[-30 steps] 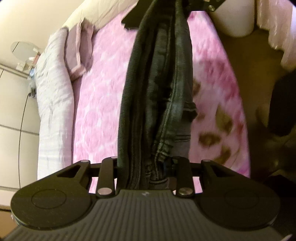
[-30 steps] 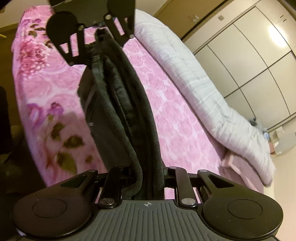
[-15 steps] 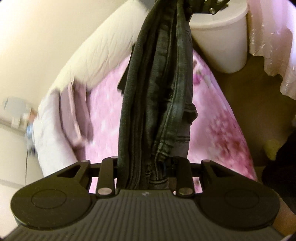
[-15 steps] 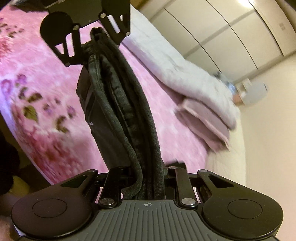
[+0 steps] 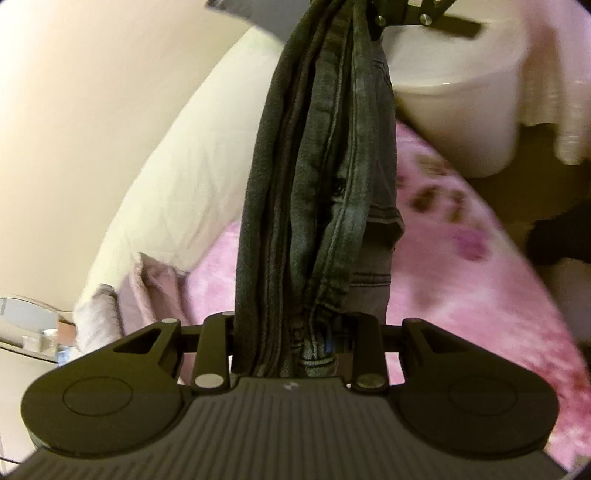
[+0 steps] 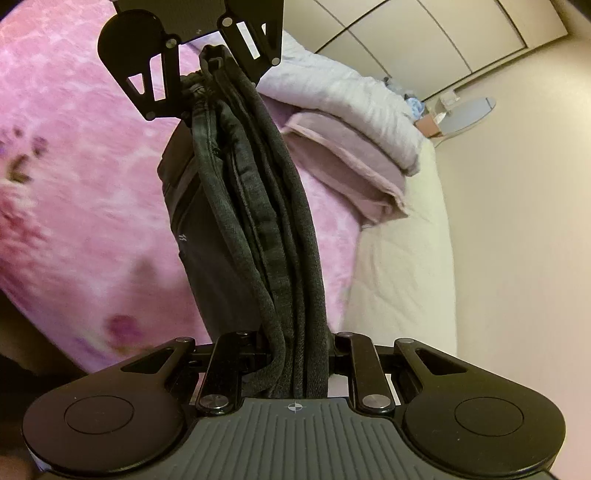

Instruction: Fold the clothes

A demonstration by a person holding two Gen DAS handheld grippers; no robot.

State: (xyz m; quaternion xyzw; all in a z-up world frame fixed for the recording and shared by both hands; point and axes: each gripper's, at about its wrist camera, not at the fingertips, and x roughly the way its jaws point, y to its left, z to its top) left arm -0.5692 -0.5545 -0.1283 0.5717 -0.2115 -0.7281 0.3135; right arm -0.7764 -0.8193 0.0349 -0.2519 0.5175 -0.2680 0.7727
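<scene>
**Both grippers clamped on one bundle of folded jeans**

Left gripper (image 5: 286, 339) clenched on one end of a bunched, folded pair of dark grey denim jeans (image 5: 317, 177), thick layers of seam and hem packed between its black fingers. Right gripper (image 6: 297, 354) likewise gripping tight on the opposite end of the same jeans (image 6: 255, 221), rolled edges and stacked folds pressed between its fingers. Stretched between the two as a long, narrow bundle, held up in the air above the bed, touching neither cover nor floor. Each gripper visible at the top of the other's view, at the far end of the denim: the right in the left wrist view, the left in the right wrist view. A flat panel of the garment hanging down from one side of the bundle.

Below, a fluffy pink bedspread with a floral pattern (image 6: 85, 177), blurred. Along the far side of the bed, a crumpled pale grey quilt (image 6: 354, 99) with a folded mauve cloth (image 6: 351, 166) lying against it. A cream quilted mattress edge (image 5: 177, 173) next to the plain wall. Beside the bed, a round white plastic bin (image 5: 469, 110) on a brownish floor. Pale wardrobe doors (image 6: 436, 33) beyond the quilt.
</scene>
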